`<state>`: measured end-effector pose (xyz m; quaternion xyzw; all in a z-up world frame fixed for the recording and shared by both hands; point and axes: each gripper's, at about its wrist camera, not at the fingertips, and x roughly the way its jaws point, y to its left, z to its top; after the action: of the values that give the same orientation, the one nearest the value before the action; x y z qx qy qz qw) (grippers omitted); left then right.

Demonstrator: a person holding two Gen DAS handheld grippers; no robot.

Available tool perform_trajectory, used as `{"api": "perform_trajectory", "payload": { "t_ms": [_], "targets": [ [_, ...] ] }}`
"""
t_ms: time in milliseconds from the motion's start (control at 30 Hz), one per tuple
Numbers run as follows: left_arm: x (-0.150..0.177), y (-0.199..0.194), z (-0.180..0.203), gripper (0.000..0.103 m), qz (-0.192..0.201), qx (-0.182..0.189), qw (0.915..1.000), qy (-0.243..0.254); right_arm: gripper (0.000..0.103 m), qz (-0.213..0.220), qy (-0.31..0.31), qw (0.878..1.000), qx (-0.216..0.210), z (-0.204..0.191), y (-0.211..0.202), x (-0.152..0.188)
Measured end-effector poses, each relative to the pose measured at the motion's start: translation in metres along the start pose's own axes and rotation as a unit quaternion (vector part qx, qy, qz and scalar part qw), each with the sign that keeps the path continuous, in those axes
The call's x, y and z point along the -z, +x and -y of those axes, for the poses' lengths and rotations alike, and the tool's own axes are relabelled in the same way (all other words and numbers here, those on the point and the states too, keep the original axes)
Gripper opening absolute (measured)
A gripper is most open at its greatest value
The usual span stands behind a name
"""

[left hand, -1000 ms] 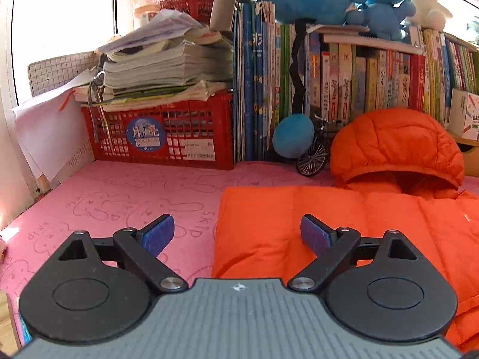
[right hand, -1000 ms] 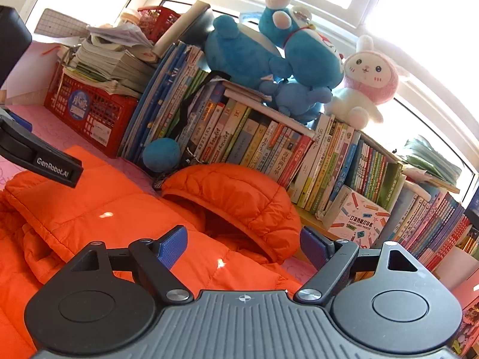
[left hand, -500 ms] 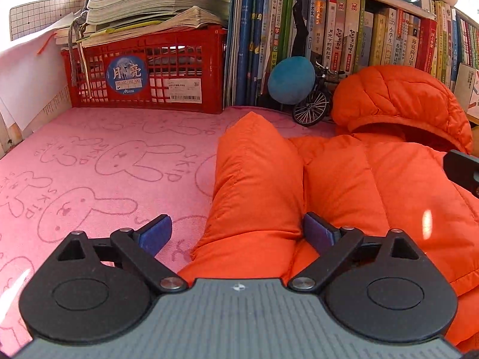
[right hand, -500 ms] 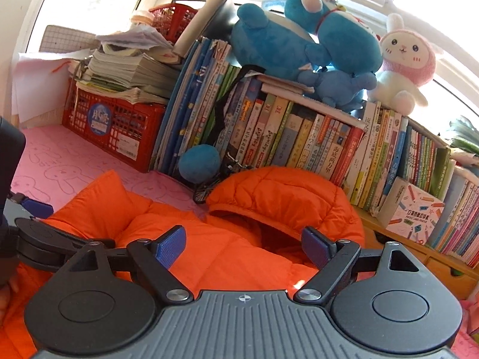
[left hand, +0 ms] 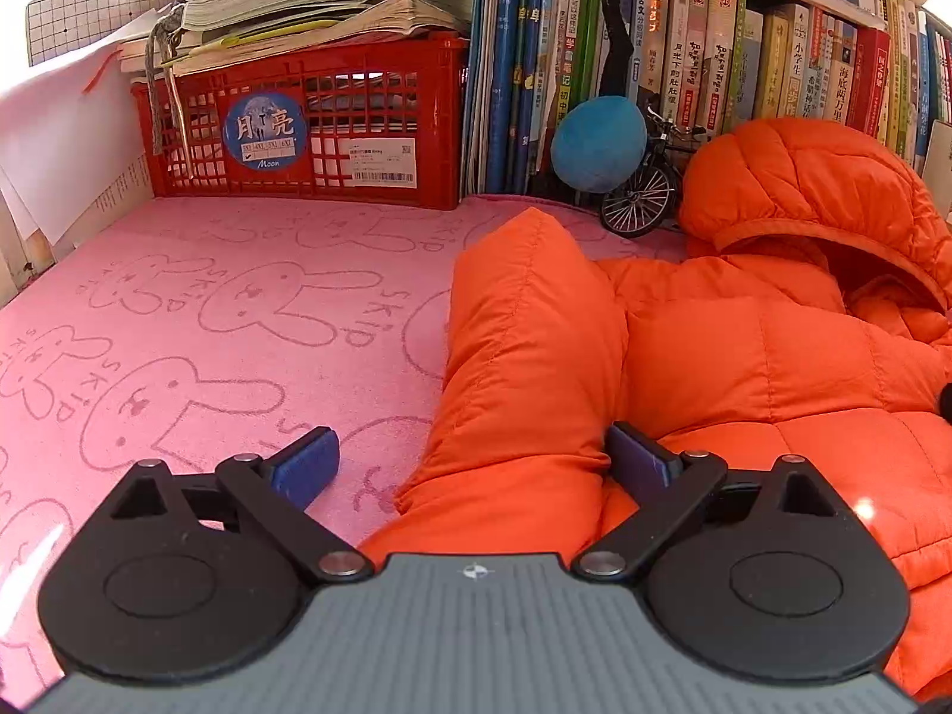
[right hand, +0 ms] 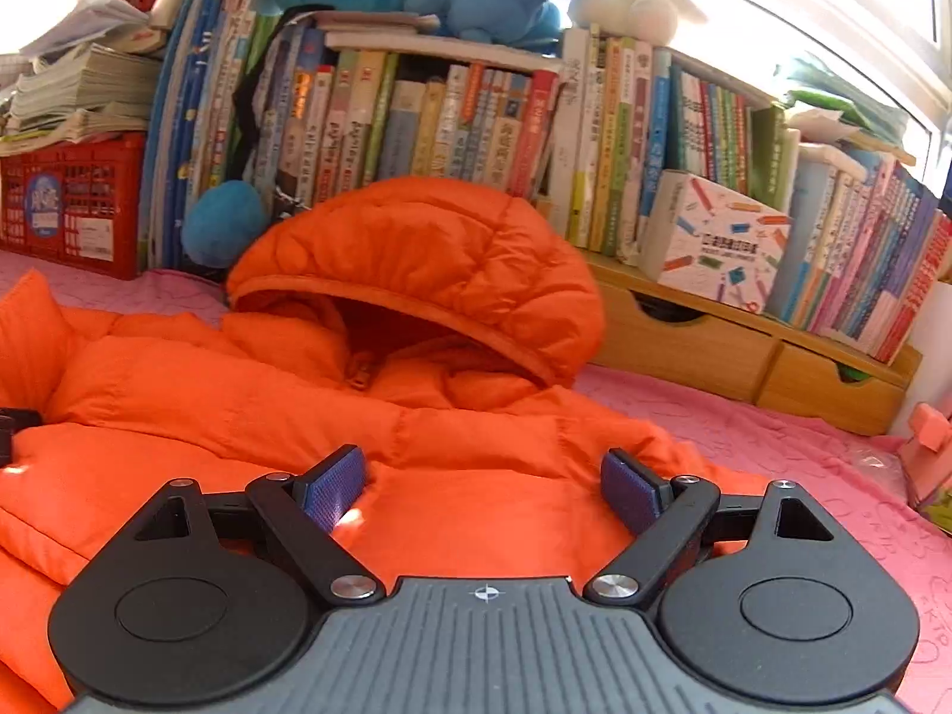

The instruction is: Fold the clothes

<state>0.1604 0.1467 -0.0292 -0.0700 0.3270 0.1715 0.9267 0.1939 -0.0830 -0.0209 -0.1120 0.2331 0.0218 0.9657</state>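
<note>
I had both claws, left gripper (left hand: 470,464) & right gripper (right hand: 482,491), spread wide over the jacket (right hand: 416,476) (puffy, slippery, light); I'd pinch the sleeve (left hand: 523,369) cuff.

From the left wrist we look forward and downward along the left gripper (left hand: 473,464), low and close over the pink rabbit-print mat (left hand: 208,321), facing the red crate (left hand: 309,131) and the left end of the book row (left hand: 714,59). From the right wrist we look along the right gripper (right hand: 482,488), also low, tilted less steeply, facing the books' right stretch and the wooden drawer shelf (right hand: 744,351). Both views share the orange puffer jacket (left hand: 744,369) with its hood (right hand: 428,250), the blue ball (left hand: 598,143), the crate and the books behind.
</note>
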Motion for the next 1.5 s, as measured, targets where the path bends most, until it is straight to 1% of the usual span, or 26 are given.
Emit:
{"api": "perform_trajectory", "payload": {
  "t_ms": [100, 167, 200, 300, 367, 433, 467, 567, 600, 633, 667, 733, 767, 833, 900, 967, 1000, 1033, 1100, 1200, 1267, 1300, 1367, 1400, 1433, 1500],
  "targets": [
    [-0.001, 0.000, 0.001, 0.098, 0.000, -0.002, 1.0000, 0.002, 0.086, -0.021, 0.045, 0.998, 0.042, 0.047, -0.001, 0.015],
    [-0.001, 0.001, 0.001, 0.099, 0.000, -0.002, 1.0000, 0.003, 0.087, -0.032, 0.078, 0.995, 0.055, 0.072, -0.003, 0.025],
    [-0.001, 0.001, 0.001, 0.099, 0.000, -0.003, 1.0000, 0.004, 0.089, -0.040, 0.096, 0.993, 0.052, 0.082, -0.001, 0.029],
    [-0.003, 0.001, -0.001, 0.099, 0.001, 0.008, 1.0000, -0.002, 0.094, -0.079, 0.144, 0.986, 0.023, 0.101, 0.012, 0.036],
    [-0.005, -0.004, -0.007, 0.097, 0.007, 0.011, 0.9999, -0.011, 0.094, -0.081, 0.169, 0.982, 0.004, 0.108, 0.012, 0.038],
    [-0.005, -0.022, -0.013, 0.095, 0.022, 0.001, 0.9997, -0.012, 0.091, -0.055, 0.205, 0.977, -0.023, 0.120, 0.000, 0.041],
    [-0.004, -0.034, -0.016, 0.095, 0.031, -0.003, 0.9994, -0.014, 0.091, -0.039, 0.233, 0.971, -0.042, 0.129, -0.009, 0.043],
    [0.003, -0.076, -0.023, 0.095, 0.072, 0.043, 0.9964, -0.012, 0.092, 0.004, 0.313, 0.945, -0.101, 0.155, -0.029, 0.048],
    [0.007, -0.089, -0.021, 0.095, 0.090, 0.054, 0.9945, -0.005, 0.092, 0.007, 0.322, 0.940, -0.111, 0.159, -0.031, 0.046],
    [0.012, -0.098, -0.014, 0.095, 0.114, 0.051, 0.9921, 0.013, 0.093, 0.004, 0.320, 0.941, -0.114, 0.159, -0.031, 0.044],
    [0.018, -0.107, -0.007, 0.095, 0.138, 0.047, 0.9888, 0.032, 0.093, 0.001, 0.305, 0.946, -0.111, 0.155, -0.031, 0.042],
    [0.029, -0.110, 0.015, 0.095, 0.173, 0.013, 0.9810, 0.087, 0.095, -0.008, 0.272, 0.957, -0.103, 0.145, -0.030, 0.037],
    [0.035, -0.110, 0.026, 0.095, 0.189, -0.005, 0.9751, 0.116, 0.095, -0.015, 0.248, 0.964, -0.097, 0.135, -0.029, 0.034],
    [0.041, -0.103, 0.038, 0.095, 0.180, 0.004, 0.9720, 0.151, 0.092, -0.023, 0.216, 0.972, -0.092, 0.119, -0.028, 0.030],
    [0.044, -0.092, 0.047, 0.095, 0.162, -0.009, 0.9708, 0.177, 0.067, -0.028, 0.197, 0.976, -0.084, 0.109, -0.029, 0.029],
    [0.045, -0.076, 0.051, 0.096, 0.139, -0.044, 0.9711, 0.189, 0.054, -0.031, 0.183, 0.980, -0.073, 0.105, -0.032, 0.029],
    [0.045, -0.069, 0.049, 0.098, 0.121, -0.050, 0.9736, 0.187, 0.049, -0.032, 0.175, 0.982, -0.067, 0.105, -0.033, 0.029],
    [0.042, -0.063, 0.044, 0.099, 0.104, -0.045, 0.9778, 0.176, 0.047, -0.034, 0.165, 0.984, -0.060, 0.104, -0.032, 0.031],
    [0.038, -0.056, 0.035, 0.102, 0.083, -0.039, 0.9840, 0.152, 0.049, -0.040, 0.137, 0.989, -0.048, 0.102, -0.028, 0.037],
    [0.038, -0.054, 0.026, 0.103, 0.073, -0.038, 0.9876, 0.134, 0.050, -0.048, 0.121, 0.991, -0.037, 0.098, -0.024, 0.039],
    [0.040, -0.056, 0.022, 0.103, 0.081, -0.053, 0.9866, 0.131, 0.050, -0.041, 0.106, 0.993, -0.029, 0.095, -0.029, 0.038],
    [0.040, -0.057, 0.019, 0.103, 0.087, -0.069, 0.9851, 0.131, 0.054, -0.037, 0.099, 0.994, -0.024, 0.096, -0.033, 0.039],
    [0.039, -0.056, 0.013, 0.103, 0.095, -0.123, 0.9784, 0.136, 0.060, -0.035, 0.096, 0.995, -0.018, 0.102, -0.039, 0.040],
    [0.038, -0.058, 0.007, 0.102, 0.093, -0.127, 0.9779, 0.137, 0.060, -0.036, 0.097, 0.994, -0.016, 0.107, -0.042, 0.041],
    [0.038, -0.063, -0.001, 0.098, 0.091, -0.114, 0.9806, 0.131, 0.060, -0.036, 0.103, 0.994, -0.021, 0.112, -0.047, 0.042],
    [0.039, -0.080, -0.016, 0.096, 0.096, -0.083, 0.9861, 0.108, 0.061, -0.013, 0.135, 0.988, -0.073, 0.127, -0.074, 0.045]
  ]
}}
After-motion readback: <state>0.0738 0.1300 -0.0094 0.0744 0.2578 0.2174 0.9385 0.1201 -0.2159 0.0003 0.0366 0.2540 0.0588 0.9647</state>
